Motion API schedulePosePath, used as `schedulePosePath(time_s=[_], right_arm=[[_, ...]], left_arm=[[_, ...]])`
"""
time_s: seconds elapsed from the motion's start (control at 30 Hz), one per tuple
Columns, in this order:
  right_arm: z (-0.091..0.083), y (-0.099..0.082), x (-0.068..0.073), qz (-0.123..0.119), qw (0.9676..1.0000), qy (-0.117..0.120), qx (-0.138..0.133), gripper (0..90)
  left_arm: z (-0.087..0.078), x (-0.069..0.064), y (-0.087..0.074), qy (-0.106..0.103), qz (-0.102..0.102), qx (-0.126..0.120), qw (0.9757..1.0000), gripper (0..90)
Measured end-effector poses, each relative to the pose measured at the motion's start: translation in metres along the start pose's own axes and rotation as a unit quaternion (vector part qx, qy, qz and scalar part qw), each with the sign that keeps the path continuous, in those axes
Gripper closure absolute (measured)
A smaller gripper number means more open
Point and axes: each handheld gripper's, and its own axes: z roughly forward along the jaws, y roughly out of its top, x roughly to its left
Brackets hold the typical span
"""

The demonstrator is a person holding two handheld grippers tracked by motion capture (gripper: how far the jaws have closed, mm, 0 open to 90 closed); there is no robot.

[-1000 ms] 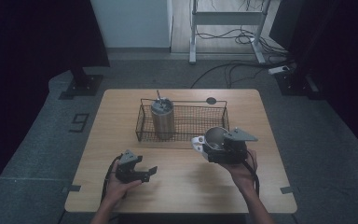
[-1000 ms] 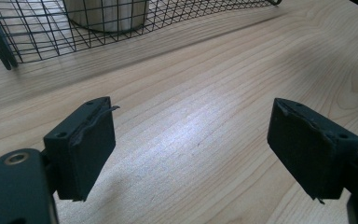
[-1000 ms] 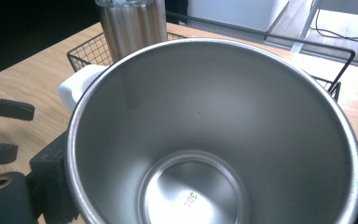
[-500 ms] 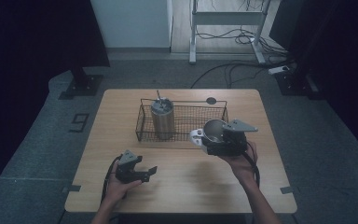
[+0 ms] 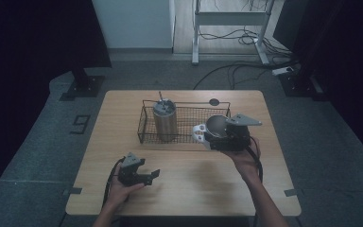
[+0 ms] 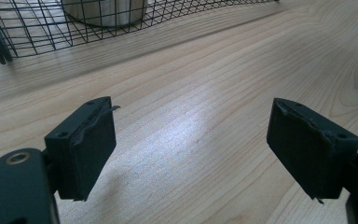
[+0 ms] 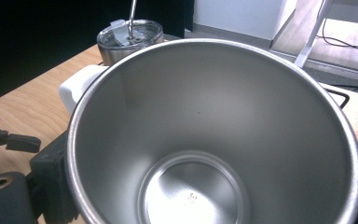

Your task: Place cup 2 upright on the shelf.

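Apparently a "9" on the floor (image 5: 81, 124)

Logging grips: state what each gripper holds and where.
Right gripper: steel cup, clamped across its body. Left gripper: nothing, jaws apart.

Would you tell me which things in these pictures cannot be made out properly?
1. Body of the tumbler: right gripper view, hidden behind the rim of the steel cup.
2. The wire basket: left gripper view, cut off by the top edge.
3. The dark round spot behind the basket: high view, too small to identify.
4. Pad contact of the right gripper: right gripper view, covered by the cup's wall.
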Motion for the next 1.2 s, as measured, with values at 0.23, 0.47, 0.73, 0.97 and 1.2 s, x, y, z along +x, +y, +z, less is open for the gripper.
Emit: schedulePosePath(time_s=[0.23,0.47,0.73,0.97,1.2], right_arm=[[0.006,0.003,-0.003,-0.002,0.9999,-0.008,0.009,7.1],[0.011,0.007,-0.01,-0.004,1.0,-0.005,0.006,7.1],[0.018,0.012,-0.017,-0.01,0.9999,-0.008,0.012,7.1],[0.025,0.017,-0.023,-0.01,0.9998,-0.011,0.016,7.2],[0.034,0.021,-0.027,-0.012,0.9996,-0.011,0.022,7.2]], left_arm=[[0.0,0.001,0.0,-0.001,-0.002,0.0,1.0,15.9],[0.0,0.001,0.0,-0.001,-0.001,0.001,1.0,15.9],[-0.001,0.002,0.0,0.0,-0.003,0.0,1.0,15.9],[-0.002,0.002,0.0,0.0,-0.003,-0.001,1.0,16.0],[-0.001,0.002,0.0,-0.001,-0.002,-0.002,1.0,15.9]])
